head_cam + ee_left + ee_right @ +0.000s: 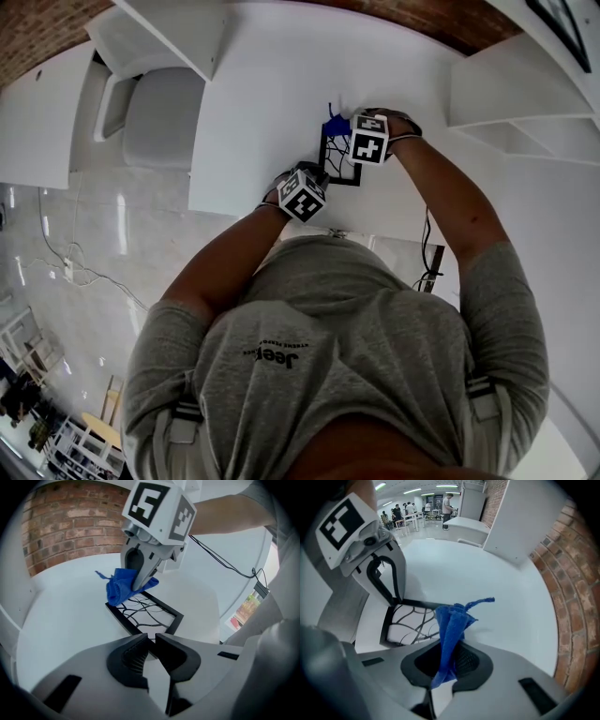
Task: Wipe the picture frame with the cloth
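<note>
A black picture frame (341, 169) with a branch drawing lies flat on the white table (253, 112). My left gripper (321, 176) is shut on its near corner; in the left gripper view the jaws (151, 639) pinch the frame (145, 616) edge. My right gripper (343, 131) is shut on a bunched blue cloth (333, 127). The cloth (121, 587) rests on the frame's far corner under the right gripper (140, 581). In the right gripper view the cloth (451, 625) sticks up from the jaws (449, 648), beside the frame (412, 623) and the left gripper (393, 599).
White shelf boards (511, 89) stand at the table's right and back left. A grey chair (159, 117) is left of the table. A brick wall (70, 527) runs behind. A black cable (427, 246) hangs off the near edge. People (398, 512) stand far off.
</note>
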### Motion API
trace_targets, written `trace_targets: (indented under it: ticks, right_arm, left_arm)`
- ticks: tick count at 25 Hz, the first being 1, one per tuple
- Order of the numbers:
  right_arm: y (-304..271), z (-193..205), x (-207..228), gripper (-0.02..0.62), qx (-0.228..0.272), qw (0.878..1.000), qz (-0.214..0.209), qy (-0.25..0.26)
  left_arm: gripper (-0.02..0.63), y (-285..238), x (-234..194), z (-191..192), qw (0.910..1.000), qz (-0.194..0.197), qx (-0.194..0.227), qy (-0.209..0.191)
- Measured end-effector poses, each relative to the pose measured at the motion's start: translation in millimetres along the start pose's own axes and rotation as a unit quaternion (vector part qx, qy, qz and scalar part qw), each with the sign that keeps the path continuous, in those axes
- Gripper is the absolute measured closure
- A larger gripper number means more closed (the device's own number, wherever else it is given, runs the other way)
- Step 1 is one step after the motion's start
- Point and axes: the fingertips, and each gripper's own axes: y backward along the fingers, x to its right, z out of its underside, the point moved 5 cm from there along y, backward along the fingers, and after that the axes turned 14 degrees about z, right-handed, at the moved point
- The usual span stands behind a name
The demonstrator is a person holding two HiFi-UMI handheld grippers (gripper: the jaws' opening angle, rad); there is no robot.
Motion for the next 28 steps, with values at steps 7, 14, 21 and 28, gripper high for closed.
trace_targets:
  ticks: [7, 14, 21, 28]
  right_arm:
    - [6, 57, -10, 0.543, -0.034, 0.999, -0.002, -0.022]
    - [9, 80, -17, 0.543, -0.04, 0.998, -0.001, -0.042]
    - [12, 78, -15, 0.543, -0.032, 0.998, 0.005, -0.045]
    - [25, 57, -12, 0.543, 0.004, 0.998, 0.005, -0.06]
  left_arm:
    - [0.546, -1, -1, 1, 1.0, -0.005, -0.005, 0.002]
    - [0.546, -2, -1, 0, 0.9999, -0.01, -0.012, 0.002]
    - [0.546, -3, -1, -1, 0.9998, -0.014, -0.016, 0.002]
    - [0.546, -3, 0, -1, 0.9998, -0.014, -0.016, 0.001]
